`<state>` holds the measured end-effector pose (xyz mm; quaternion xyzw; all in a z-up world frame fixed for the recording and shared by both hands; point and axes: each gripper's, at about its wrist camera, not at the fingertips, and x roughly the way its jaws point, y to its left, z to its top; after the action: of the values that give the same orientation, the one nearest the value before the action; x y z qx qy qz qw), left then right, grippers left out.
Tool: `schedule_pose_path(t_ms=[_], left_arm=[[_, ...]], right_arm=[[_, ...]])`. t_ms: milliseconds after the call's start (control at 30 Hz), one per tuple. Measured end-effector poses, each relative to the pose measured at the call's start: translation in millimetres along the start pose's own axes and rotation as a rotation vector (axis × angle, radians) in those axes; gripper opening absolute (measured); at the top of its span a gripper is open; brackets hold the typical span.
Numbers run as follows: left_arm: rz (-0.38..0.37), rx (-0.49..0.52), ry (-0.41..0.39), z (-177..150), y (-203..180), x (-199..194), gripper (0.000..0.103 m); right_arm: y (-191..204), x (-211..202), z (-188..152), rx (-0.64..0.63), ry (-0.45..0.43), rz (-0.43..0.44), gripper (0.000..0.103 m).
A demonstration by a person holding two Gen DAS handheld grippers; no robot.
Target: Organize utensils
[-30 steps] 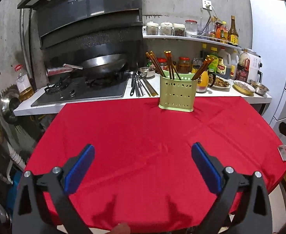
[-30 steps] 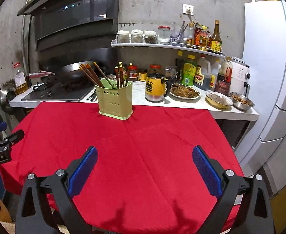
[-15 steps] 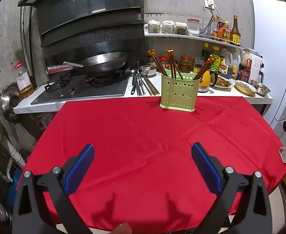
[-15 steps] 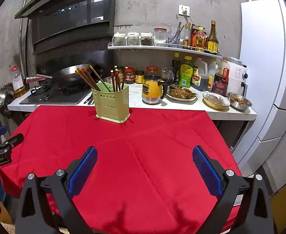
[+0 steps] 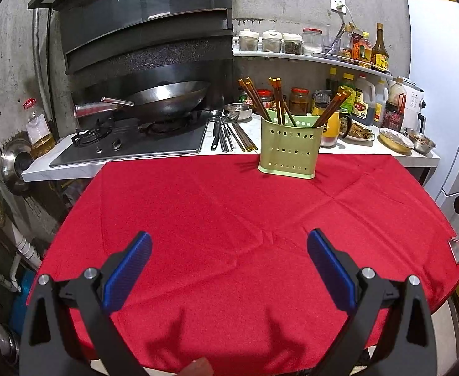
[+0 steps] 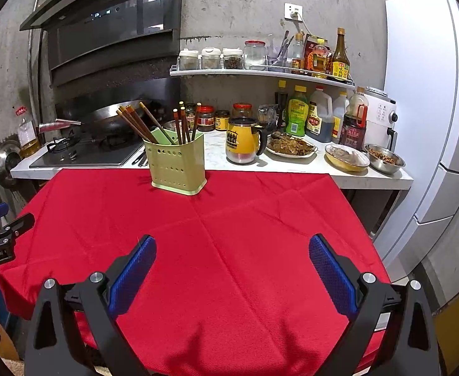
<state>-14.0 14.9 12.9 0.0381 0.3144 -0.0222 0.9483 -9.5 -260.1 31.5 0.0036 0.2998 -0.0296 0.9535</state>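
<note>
Both tools gaping wide, holding nothing: left tool (image 5: 229, 263) and right tool (image 6: 232, 264) low in frame over the red-clothed tabletop (image 5: 229, 213). The pale green perforated plastic utensil holder (image 5: 287, 153) with brown wooden chopsticks (image 5: 276, 100) sits upper centre at the tabletop's far edge; loose dark utensils (image 5: 229, 133) lie just left, beside the black gas stove (image 5: 129, 145), yellow mug (image 6: 245, 140) to its right.

Evenly and fairly brightly lit from overhead, with soft dark shadows thrown toward the camera onto the red tablecloth (image 5: 229, 206) beneath each set of gripper fingers. Strongly fisheye-bent in both wrist views, straight edges such as the fridge (image 6: 430, 109) bowing outward and black vignette filling the corners. Sharp at centre, softer and slightly smeared near the rim, with mild glare on the wok (image 5: 169, 97) and range hood (image 6: 113, 18) glass.
</note>
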Motion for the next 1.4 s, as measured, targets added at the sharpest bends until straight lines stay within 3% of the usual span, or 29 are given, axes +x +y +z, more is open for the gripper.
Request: schedule_pose_path(t_ms=[1400], left_arm=[[0.003, 0.004, 0.012, -1.7, 2.9, 6.7, 0.097]], right_arm=[[-6.2, 3.3, -8.3, 0.007, 0.012, 0.001, 0.097]])
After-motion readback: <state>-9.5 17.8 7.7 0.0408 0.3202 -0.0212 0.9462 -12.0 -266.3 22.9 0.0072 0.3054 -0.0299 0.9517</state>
